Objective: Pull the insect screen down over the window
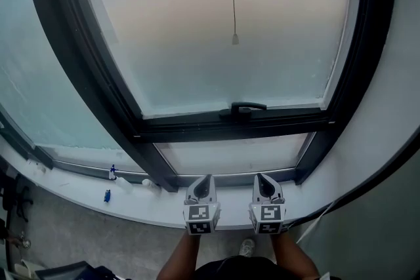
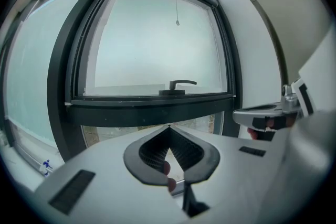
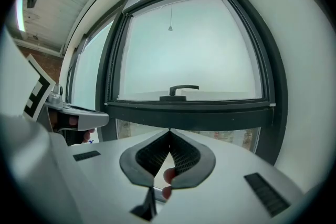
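Observation:
A dark-framed window point(image 1: 236, 121) fills the head view, its frosted pane point(image 1: 216, 23) pale. A thin pull cord with a small knob point(image 1: 235, 39) hangs down in front of the upper pane; the same pull cord point(image 2: 177, 22) point(image 3: 170, 28) shows in both gripper views. A black window handle point(image 1: 243, 108) point(image 2: 178, 84) point(image 3: 180, 90) sits on the sash's lower rail. My left gripper point(image 1: 204, 179) point(image 2: 169, 127) and right gripper point(image 1: 261, 177) point(image 3: 169, 130) are side by side below the sash, both shut with nothing in them, pointing at the window.
A white sill point(image 1: 131, 197) runs along the bottom, with small blue and white items point(image 1: 111, 174) at its left. A second large pane point(image 1: 33, 95) stands to the left. A white wall point(image 1: 394, 115) borders the window on the right.

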